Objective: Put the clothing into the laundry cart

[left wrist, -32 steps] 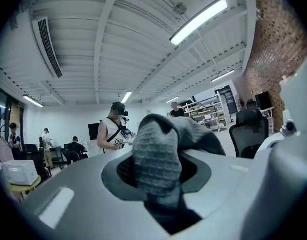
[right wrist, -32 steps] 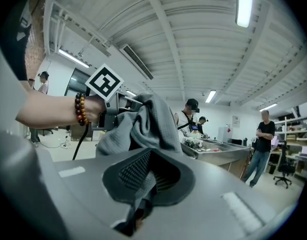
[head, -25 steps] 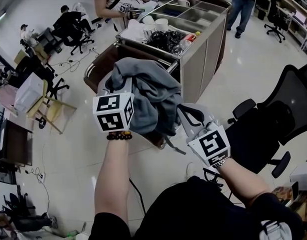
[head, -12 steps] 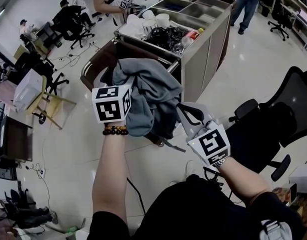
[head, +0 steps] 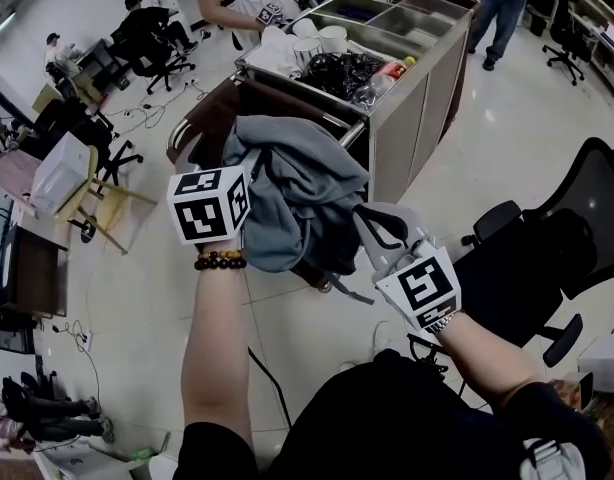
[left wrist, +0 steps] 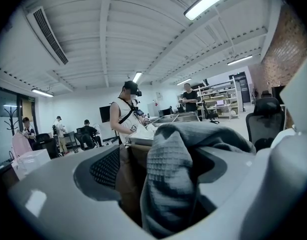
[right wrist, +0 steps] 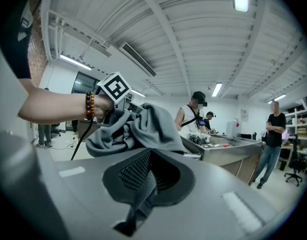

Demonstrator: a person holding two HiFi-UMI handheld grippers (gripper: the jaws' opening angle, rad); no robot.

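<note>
A brown laundry cart (head: 202, 128) stands on the floor at your 12 o'clock, with a steel bench (head: 417, 78) just beside it at its 3 o'clock. A bundle of grey clothing (head: 307, 198) hangs between your two tools and covers the cart's near edge in the head view. Your left hand-held gripper (left wrist: 166, 189), at the clothing's 9 o'clock, has just been opening. Its jaws stand wide apart with a fold lying loose between them. Your right hand-held gripper (right wrist: 143, 199), at the clothing's 4 o'clock, is closed on a thin strip of the clothing.
</note>
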